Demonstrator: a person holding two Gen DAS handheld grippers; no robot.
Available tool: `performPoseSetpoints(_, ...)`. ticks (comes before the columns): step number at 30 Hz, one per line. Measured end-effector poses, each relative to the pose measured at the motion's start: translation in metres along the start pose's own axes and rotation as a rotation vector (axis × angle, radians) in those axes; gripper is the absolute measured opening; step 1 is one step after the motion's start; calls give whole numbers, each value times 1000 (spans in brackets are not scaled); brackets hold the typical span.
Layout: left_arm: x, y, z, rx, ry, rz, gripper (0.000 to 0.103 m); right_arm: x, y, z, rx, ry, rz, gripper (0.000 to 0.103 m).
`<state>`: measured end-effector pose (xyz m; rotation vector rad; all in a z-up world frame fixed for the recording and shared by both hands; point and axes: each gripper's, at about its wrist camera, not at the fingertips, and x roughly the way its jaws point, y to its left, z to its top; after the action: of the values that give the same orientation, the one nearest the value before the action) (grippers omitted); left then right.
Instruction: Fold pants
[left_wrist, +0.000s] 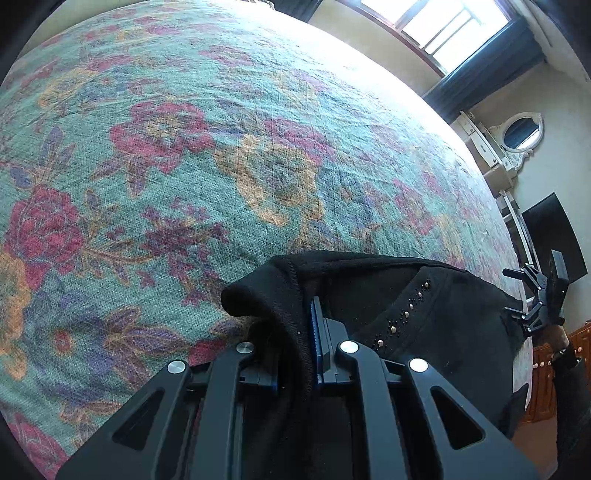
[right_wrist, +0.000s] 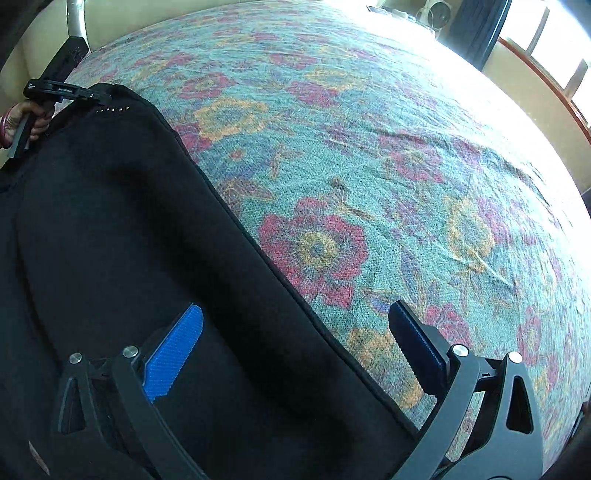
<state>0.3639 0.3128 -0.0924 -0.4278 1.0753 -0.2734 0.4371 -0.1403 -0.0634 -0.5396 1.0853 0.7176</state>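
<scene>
Pants (right_wrist: 122, 221) lie on the bed (right_wrist: 369, 147), black against its floral cover, stretched along the near edge with most of the bedspread bare beyond them. Folding looks barely begun, as I judge it: in the right wrist view the cloth runs long and fairly flat from the studded end far off to the patch under the right gripper (right_wrist: 295, 347), and no crosswise fold shows. A soft lengthwise crease runs down the middle, so the legs may already lie one on the other, though the dark cloth hides whether they do. The left gripper (left_wrist: 318, 339) has its jaws pinched tight on a fold of the studded end, the cloth bunched and draped over the fingers, with a row of studs (left_wrist: 404, 314) just beside the grip. That corner is slightly raised off the cover. The right gripper stands wide and holds nothing; one blue pad (right_wrist: 173, 354) hovers over the pants and the other over the cover, with the pants' edge between them. It has no hold yet, so that end is not secured. What seems left is nearly everything: a grasp on the right, then carrying one end over the other and smoothing the result. The far end of the pants lies out of both views.
</scene>
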Motion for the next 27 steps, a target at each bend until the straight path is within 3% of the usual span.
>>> performPoseSetpoints(4,-2,11,-3,-38,-29,-50,15,23,-13,-4,81,63,92,99)
performPoseSetpoints(5,-3,13,-4,-44,-32,-60,16,21,-15,-5,96,54,104,87)
performPoseSetpoints(6,-3,13,-5,-41,-34,-62,16,15,-15,-7,98,35,118,55)
performPoseSetpoints(8,-5,11,-6,-34,-40,-57,16,2,-14,-11,114,3,183,12)
performPoseSetpoints(11,-6,7,-6,-20,-51,-48,14,-13,8,-18,33,-16,88,10)
performPoseSetpoints(14,-12,3,-6,-26,-89,-52,13,-40,23,-24,29,-107,5,10)
performPoseSetpoints(19,-48,-5,-12,-1,-215,-169,13,-93,73,-44,-20,-248,-148,10)
performPoseSetpoints(25,-107,-13,-46,34,-307,-329,13,-158,167,-118,-112,-355,-305,11)
performPoseSetpoints(27,-126,-14,-68,37,-329,-369,14,-166,201,-141,-104,-377,-315,11)
